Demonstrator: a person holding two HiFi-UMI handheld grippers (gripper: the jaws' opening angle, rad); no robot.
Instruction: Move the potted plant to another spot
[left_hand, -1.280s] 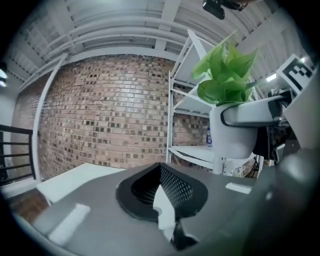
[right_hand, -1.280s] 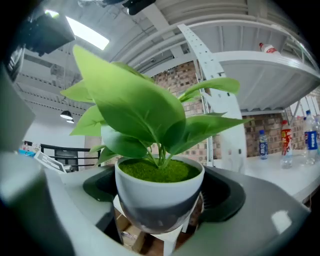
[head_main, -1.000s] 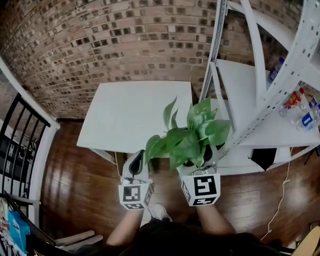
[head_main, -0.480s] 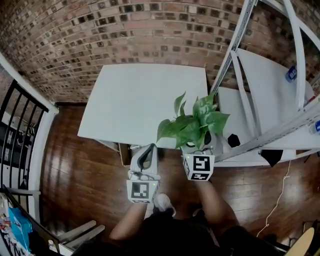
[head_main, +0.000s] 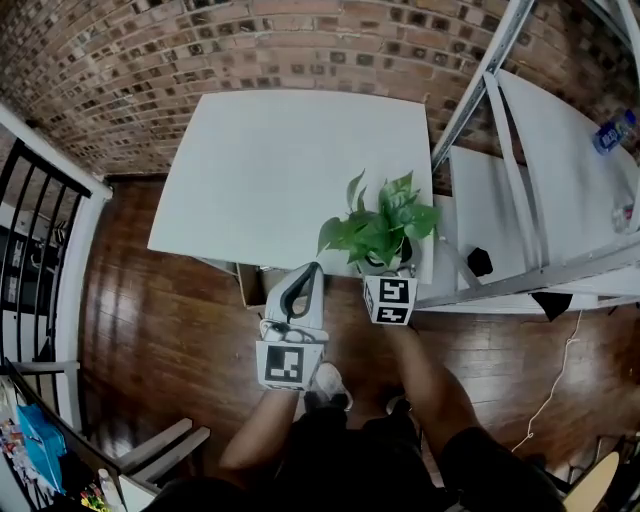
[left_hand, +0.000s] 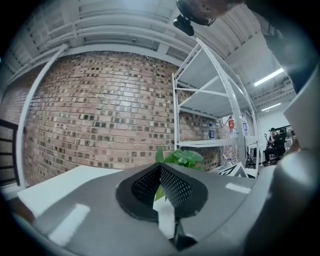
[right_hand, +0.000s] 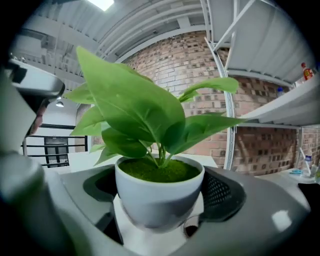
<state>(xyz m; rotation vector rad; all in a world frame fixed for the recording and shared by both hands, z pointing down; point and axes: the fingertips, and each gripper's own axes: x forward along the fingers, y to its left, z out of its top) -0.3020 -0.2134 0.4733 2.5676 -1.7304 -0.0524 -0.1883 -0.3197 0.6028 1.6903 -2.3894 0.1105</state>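
Note:
The potted plant (head_main: 376, 228) has broad green leaves and a white pot (right_hand: 159, 197) topped with green moss. My right gripper (head_main: 388, 274) is shut on the pot, with its dark mesh pads (right_hand: 226, 192) against both sides. In the head view the pot hangs over the front right corner of the white table (head_main: 285, 170); I cannot tell whether it touches the top. My left gripper (head_main: 312, 272) is shut and holds nothing, level at the table's front edge to the left of the plant. In the left gripper view (left_hand: 160, 172) the leaves (left_hand: 182, 157) show beyond the jaws.
A white metal shelf unit (head_main: 520, 200) stands right of the table, with bottles (head_main: 607, 135) on it and a small black object (head_main: 480, 262) lower down. A brick wall (head_main: 200, 50) runs behind. There is a black railing (head_main: 35, 240) at the left over a wooden floor (head_main: 160, 330).
My right gripper has come down with the plant from beside the shelf to the table's front right corner. The left gripper has sunk a little and stayed shut.

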